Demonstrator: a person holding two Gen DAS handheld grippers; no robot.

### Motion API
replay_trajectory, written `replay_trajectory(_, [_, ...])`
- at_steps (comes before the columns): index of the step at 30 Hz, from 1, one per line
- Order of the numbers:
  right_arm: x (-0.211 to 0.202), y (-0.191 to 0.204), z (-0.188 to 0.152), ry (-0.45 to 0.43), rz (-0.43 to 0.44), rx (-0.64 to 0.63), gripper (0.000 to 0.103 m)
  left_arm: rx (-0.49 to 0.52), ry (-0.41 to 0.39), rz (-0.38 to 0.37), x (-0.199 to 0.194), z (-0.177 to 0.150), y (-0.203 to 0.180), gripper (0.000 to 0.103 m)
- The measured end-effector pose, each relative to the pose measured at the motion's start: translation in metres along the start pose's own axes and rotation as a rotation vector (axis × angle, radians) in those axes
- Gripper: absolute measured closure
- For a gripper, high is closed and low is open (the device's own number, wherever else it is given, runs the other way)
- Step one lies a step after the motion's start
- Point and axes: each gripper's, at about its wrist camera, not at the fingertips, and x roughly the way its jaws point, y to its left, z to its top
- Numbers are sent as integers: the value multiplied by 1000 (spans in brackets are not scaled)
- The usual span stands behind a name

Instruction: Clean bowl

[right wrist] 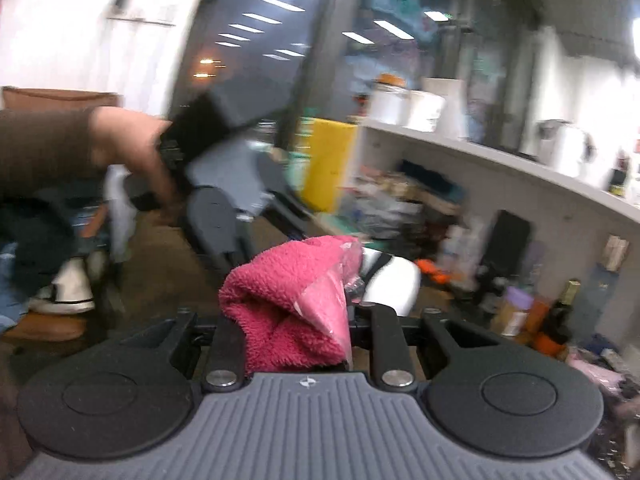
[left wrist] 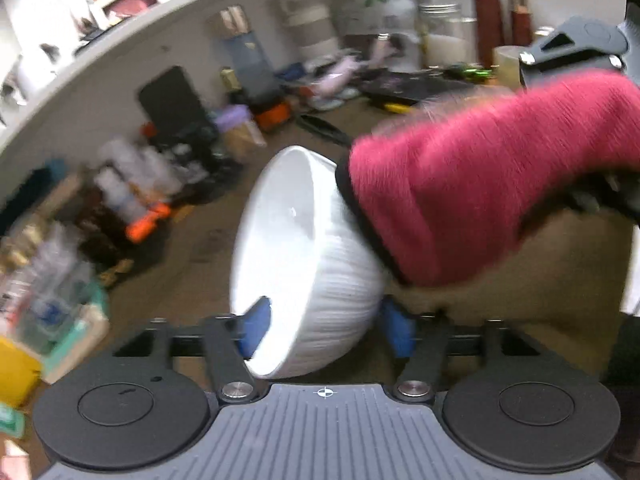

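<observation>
While your left gripper clamps the white bowl by its rim, one blue pad inside and the other outside the wall, the bowl hangs tipped on its side at the centre of the left wrist view. Its mouth faces nine o'clock and its ribbed base points toward three. The pink cloth presses against that outer wall from two o'clock. Your right gripper is clenched on the cloth, with the bowl's edge just past it at one o'clock. Cluttered bottles crowd the nine o'clock side; bare brown tabletop lies beneath the bowl.
</observation>
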Motion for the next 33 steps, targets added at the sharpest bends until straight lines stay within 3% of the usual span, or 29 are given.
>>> replay_trajectory(4, [28, -31, 0, 0, -115, 118, 79, -20, -17, -26, 6, -1, 13, 38])
replay_trajectory(6, [39, -41, -3, 9, -156, 153, 78, -56, -26, -47, 9, -3, 19, 55])
replay_trajectory(12, [46, -31, -3, 26, -115, 76, 78, -135, -27, -121, 23, -10, 31, 70])
replay_trajectory(16, [49, -22, -3, 39, -83, 20, 78, -144, -1, -124, 33, -14, 28, 71])
replay_trajectory(20, [32, 17, 1, 57, 141, -100, 80, -146, -7, -121, 31, -18, 30, 71])
replay_trajectory(22, [29, 24, 3, 65, 131, -146, 80, -142, -7, -118, 30, -18, 29, 71])
replay_trajectory(26, [42, -6, 7, 63, -54, -91, 79, -130, -14, -106, 32, -17, 30, 69])
replay_trajectory(28, [53, -32, 6, 56, -194, -11, 78, -111, -21, -72, 31, -17, 29, 59])
replay_trajectory(30, [67, -56, -3, 64, -269, 81, 78, -88, -21, -23, 33, -17, 29, 26])
replay_trajectory(33, [81, -73, -24, 67, -276, 205, 78, -55, -24, 37, 36, -18, 32, 24])
